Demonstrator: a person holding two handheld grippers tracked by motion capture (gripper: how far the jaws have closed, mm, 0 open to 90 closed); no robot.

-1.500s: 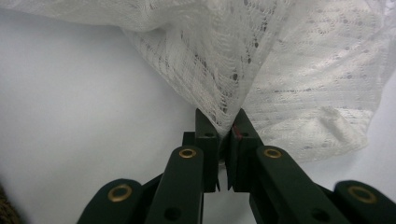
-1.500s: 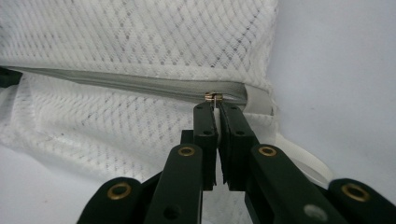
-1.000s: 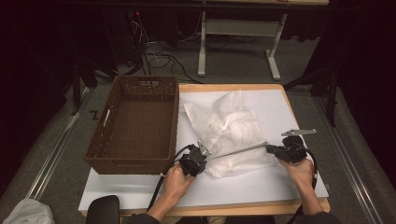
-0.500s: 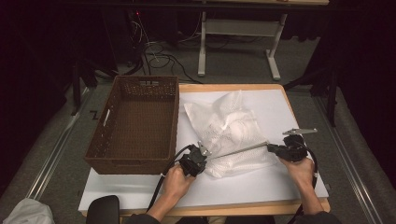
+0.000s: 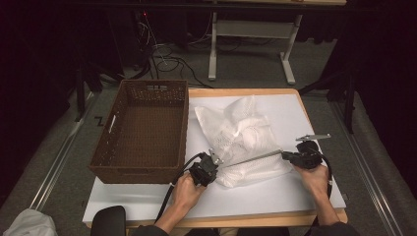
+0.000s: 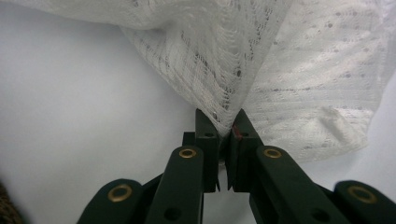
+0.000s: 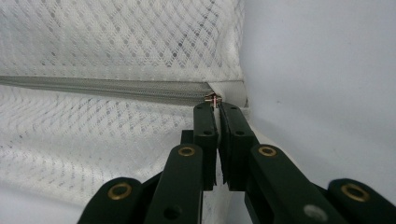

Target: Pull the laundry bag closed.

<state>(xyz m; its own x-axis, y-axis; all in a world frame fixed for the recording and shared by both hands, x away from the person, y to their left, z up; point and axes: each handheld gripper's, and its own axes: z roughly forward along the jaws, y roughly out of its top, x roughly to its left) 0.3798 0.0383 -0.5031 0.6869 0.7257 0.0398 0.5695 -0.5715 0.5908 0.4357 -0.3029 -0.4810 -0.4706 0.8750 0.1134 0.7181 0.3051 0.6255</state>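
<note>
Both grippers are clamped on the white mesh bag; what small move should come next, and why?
Probably the right gripper draws the zipper pull along the zipper, while the left gripper holds the mesh bag taut. The zipper looks closed and stretched straight between them.

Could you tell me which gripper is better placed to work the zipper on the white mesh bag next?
Right. The right gripper is shut at the zipper pull; the left gripper only pinches the mesh bag fabric.

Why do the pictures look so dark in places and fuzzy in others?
High view: only the table is lit, the room around is near black. Left gripper view: the mesh bag is soft-focus, the near tongs dark. Right gripper view: the zip is sharper, its far left end blurs.
</note>
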